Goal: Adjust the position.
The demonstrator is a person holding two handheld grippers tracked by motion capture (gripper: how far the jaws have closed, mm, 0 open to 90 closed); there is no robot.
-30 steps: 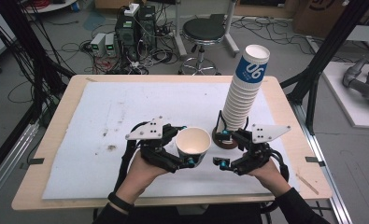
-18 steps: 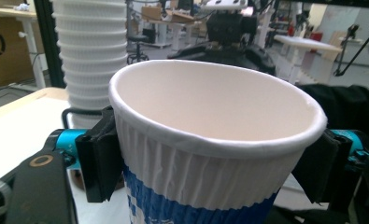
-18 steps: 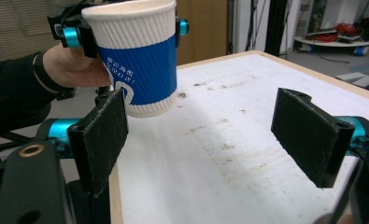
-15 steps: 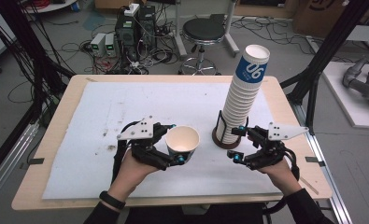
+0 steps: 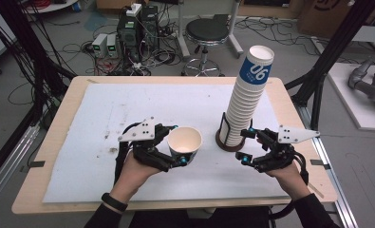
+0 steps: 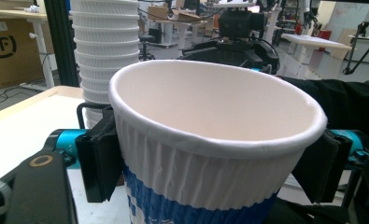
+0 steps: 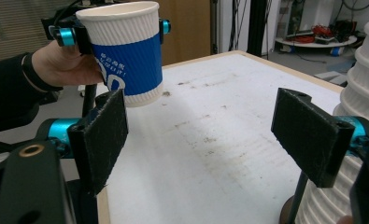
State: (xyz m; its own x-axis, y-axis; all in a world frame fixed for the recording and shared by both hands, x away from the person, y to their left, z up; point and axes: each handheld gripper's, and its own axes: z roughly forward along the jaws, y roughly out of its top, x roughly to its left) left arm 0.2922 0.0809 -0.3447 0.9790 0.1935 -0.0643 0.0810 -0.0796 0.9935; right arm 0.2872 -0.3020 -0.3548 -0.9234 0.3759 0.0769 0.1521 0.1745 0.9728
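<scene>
My left gripper (image 5: 173, 147) is clamped on a single paper cup (image 5: 184, 142), its 2 black pads pressing the ribbed wall from either side just under the rim, and the cup is lifted clear of the white mat (image 5: 104, 109), mouth up and tipped a little. The left gripper view shows the bare white inside of that cup (image 6: 210, 140) and the pads against its sides; the right gripper view adds what that one hides, the cup's (image 7: 126, 51) blue band with white print and my left hand (image 7: 65, 63) behind it, sleeve dark. My right gripper (image 5: 246, 145) has its jaws standing apart with nothing between them, only mat showing in the gap. From above, both forearms come in from the near edge, the hands resting low and the jaws pointing toward each other, left hand (image 5: 133, 173) under the cup, right hand (image 5: 282, 171) just beside the tall stack of cups (image 5: 246, 102) in its dark round holder (image 5: 230, 142). The stack leans away to the right and stands between my 2 grippers, close to the right one. Beyond the table (image 5: 47, 147) are a stool (image 5: 206, 33) and cabled boxes (image 5: 128, 33).
</scene>
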